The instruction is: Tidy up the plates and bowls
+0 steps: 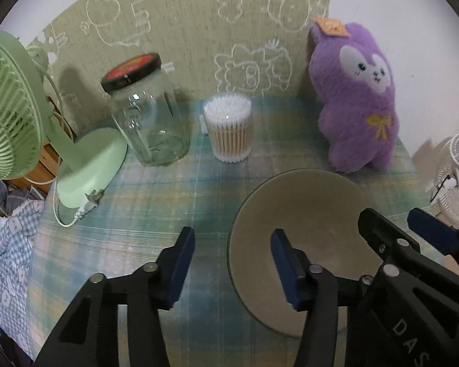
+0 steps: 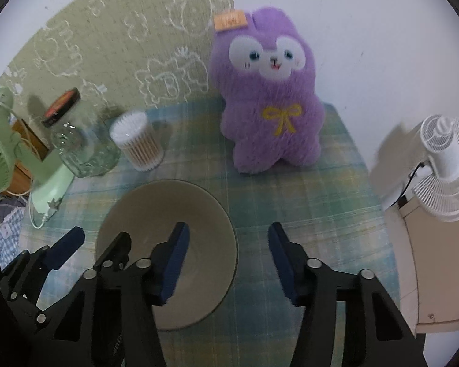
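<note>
A shallow beige ceramic bowl (image 1: pixel 300 223) is seen in the lower right of the left wrist view and in the lower centre-left of the right wrist view (image 2: pixel 168 211). It is placed on a table covered with a green and blue checked cloth (image 1: pixel 156 195), and nothing is seen inside it.

The left gripper (image 1: pixel 232 263) is held wide open, and nothing is gripped by it. Its right blue-padded finger (image 1: pixel 283 263) appears over the left rim of the bowl, while its other finger is over the cloth beside the bowl. The right gripper (image 2: pixel 226 260) is also spread wide and is empty. Its left finger (image 2: pixel 176 258) appears over the inside of the bowl, and its right finger is over the cloth. Whether any finger touches the bowl cannot be told.

Behind the bowl, a purple plush toy with a yellow bow (image 2: pixel 269 91) is standing at the wall. To its left, a clear round container of cotton swabs (image 1: pixel 228 128) and a clear glass jar with a black and red lid (image 1: pixel 143 110) are seen. A light green desk fan (image 1: pixel 18 113) is at the left edge, and a small white fan (image 2: pixel 443 165) is at the right edge.
</note>
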Demonstrator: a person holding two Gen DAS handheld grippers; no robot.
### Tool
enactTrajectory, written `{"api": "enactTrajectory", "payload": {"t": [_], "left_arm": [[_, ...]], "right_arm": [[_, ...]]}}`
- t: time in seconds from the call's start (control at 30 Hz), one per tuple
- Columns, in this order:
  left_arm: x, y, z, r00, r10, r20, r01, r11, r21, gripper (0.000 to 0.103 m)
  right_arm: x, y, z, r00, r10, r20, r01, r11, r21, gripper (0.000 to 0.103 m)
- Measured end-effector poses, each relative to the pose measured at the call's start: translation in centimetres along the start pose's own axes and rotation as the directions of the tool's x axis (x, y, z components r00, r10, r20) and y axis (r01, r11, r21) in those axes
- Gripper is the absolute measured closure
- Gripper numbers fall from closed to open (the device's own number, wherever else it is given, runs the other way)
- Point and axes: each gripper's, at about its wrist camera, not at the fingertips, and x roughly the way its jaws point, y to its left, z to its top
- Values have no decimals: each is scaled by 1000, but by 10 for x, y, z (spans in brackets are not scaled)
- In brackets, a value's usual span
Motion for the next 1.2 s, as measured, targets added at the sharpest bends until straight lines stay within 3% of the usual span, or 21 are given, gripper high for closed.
{"api": "enactTrajectory", "payload": {"t": [0.17,0.33,0.43,0.5,0.8,1.2], "left_arm": [[13,-7,0,1000,9,-22,-8,1000,21,68],[21,-13,1,999,-1,-39,2,999,45,75],[22,-13,1,999,9,-34,-7,999,49,79],[20,-13,0,1000,18,-19,-17,998,59,84],[20,-8,-1,999,0,-40,2,999,50,85],[-15,0,-15,1000,-2,-15,3,999,51,85]], "right_arm": [[20,-2,0,999,21,-29,-21,1000,14,55],[26,0,-2,999,17,-39,-17,1000,10,78],[27,-1,-2,999,22,-41,-21,1000,10,85],[27,1,-3,999,12,-37,-12,1000,4,85],[24,3,-4,999,-6,-40,7,1000,8,85],[-13,14,-23,1000,-3,-14,4,1000,16,85]]}}
